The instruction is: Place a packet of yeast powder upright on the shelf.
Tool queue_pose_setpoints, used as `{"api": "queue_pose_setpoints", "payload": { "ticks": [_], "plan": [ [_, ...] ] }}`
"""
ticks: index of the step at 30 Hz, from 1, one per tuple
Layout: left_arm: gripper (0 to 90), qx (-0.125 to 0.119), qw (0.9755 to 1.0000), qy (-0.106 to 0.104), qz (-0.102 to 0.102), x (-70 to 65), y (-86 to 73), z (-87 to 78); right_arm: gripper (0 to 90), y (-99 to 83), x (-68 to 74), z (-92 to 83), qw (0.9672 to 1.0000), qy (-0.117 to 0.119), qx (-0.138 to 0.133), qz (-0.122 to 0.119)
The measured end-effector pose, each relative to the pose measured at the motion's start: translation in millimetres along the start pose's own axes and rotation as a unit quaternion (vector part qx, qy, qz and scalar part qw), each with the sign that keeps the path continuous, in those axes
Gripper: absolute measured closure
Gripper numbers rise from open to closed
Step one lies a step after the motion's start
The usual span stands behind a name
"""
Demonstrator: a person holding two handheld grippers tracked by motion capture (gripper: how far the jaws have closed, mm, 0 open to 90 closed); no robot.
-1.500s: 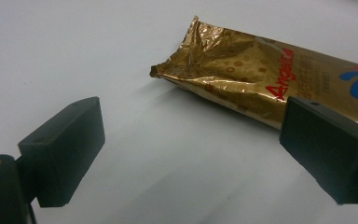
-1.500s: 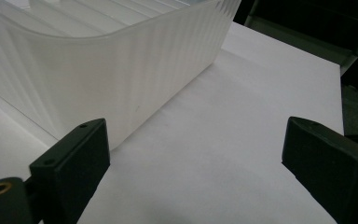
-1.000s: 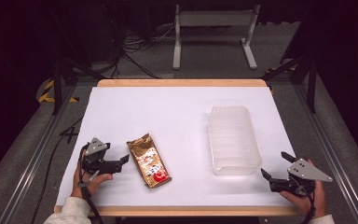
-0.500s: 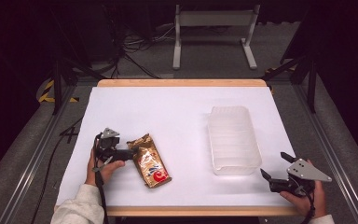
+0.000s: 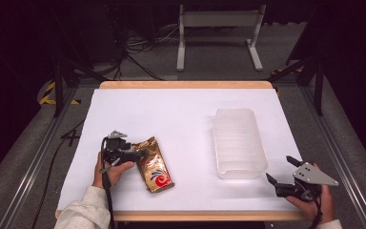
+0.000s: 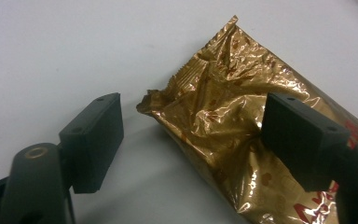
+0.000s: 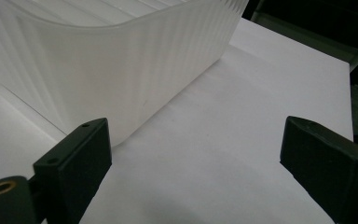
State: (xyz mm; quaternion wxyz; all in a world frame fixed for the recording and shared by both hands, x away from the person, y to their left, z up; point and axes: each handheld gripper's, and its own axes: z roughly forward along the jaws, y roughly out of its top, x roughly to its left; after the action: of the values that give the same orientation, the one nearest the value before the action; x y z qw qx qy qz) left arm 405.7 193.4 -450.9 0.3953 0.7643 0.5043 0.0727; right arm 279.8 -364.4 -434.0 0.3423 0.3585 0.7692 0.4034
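Near edge, high view: right gripper (image 5: 286,182) sits at the table's near right corner, jaws spread wide, nothing between them; right gripper view has its jaws framing bare white table (image 7: 223,154) with the tub's near wall just ahead and to one side; not touching it.

Left gripper (image 5: 134,153) is at the near left, jaws released and wide apart; left gripper view shows them straddling the crimped top end of the gold snack bag (image 6: 233,135); one jaw over bare table just off the bag's torn-looking corner, the other over the foil; can't tell if either pad touches yet; nothing clamped.

Key relation: the bag (image 5: 153,163) lies flat directly in front of the left gripper, long axis running from far-left to near-right, tilted a little off the table's depth; its far end is the one at the jaws; left hand is far nearer than the right, which is well apart across the table; likely next is a pinch on that crimped end, judged from the jaw placement.

Farther back, right of centre: clear ribbed plastic tub (image 5: 238,143), upright, long axis front to back; looks empty; well apart from the bag.
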Motion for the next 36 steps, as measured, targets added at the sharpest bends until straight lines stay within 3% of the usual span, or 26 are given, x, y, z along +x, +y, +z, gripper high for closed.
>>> {"api": "queue_pose_setpoints", "payload": {
  "ticks": [3, 5, 8, 10, 12, 13, 15, 19, 25, 30, 36],
  "plan": [
    [27.7, 0.002, 0.9999, -0.012, 0.001, 0.3, 0.1, -0.5, 9.5, -0.1, 0.2, 0.2, 1.0, 0.0, 0.001, 0.0],
    [38.8, 0.007, 0.9995, -0.029, -0.004, 0.5, 0.2, -1.6, 9.5, -0.1, 0.3, 0.3, 1.0, 0.001, 0.001, -0.001],
    [55.2, 0.009, 0.9989, -0.044, 0.009, -0.6, 0.0, -3.2, 9.5, -0.1, 0.0, 0.1, 1.0, -0.004, 0.002, 0.0],
    [56.7, 0.011, 0.9992, -0.038, 0.011, -1.0, 0.4, -3.9, 9.5, -0.1, -0.5, 0.3, 1.0, -0.006, 0.002, 0.001],
    [73.6, 0.012, 0.9994, -0.026, 0.019, 0.5, 0.2, -5.2, 9.6, -0.2, -0.2, 0.5, 1.0, -0.004, 0.003, 0.0],
    [73.6, 0.012, 0.9995, -0.029, 0.011, 0.4, -0.5, -4.9, 9.6, -0.2, -0.2, 0.5, 1.0, -0.004, 0.003, 0.0],
    [79.2, 0.015, 0.9994, -0.025, 0.021, 1.1, -0.6, -4.7, 9.6, -0.1, 0.0, 0.5, 1.0, -0.004, 0.002, 0.0],
    [83.3, 0.01, 0.9993, -0.02, 0.029, -0.6, -0.3, -6.0, 9.5, -0.2, -0.1, 0.7, 1.0, -0.003, 0.004, -0.001],
    [86.4, -0.017, 0.9986, -0.021, 0.044, -3.5, 0.2, -16.0, 9.6, -0.3, -0.3, 0.1, 1.0, -0.004, 0.003, 0.0],
    [86.8, -0.046, 0.9961, -0.023, 0.071, -7.9, -0.2, -30.1, 9.7, -0.2, -0.7, -0.6, 1.0, -0.005, 0.001, 0.001],
    [87.1, -0.097, 0.9913, -0.028, 0.085, -16.1, 1.0, -49.9, 9.7, 0.1, -0.5, -0.8, 1.0, -0.005, 0.0, 0.0]
  ]
}}
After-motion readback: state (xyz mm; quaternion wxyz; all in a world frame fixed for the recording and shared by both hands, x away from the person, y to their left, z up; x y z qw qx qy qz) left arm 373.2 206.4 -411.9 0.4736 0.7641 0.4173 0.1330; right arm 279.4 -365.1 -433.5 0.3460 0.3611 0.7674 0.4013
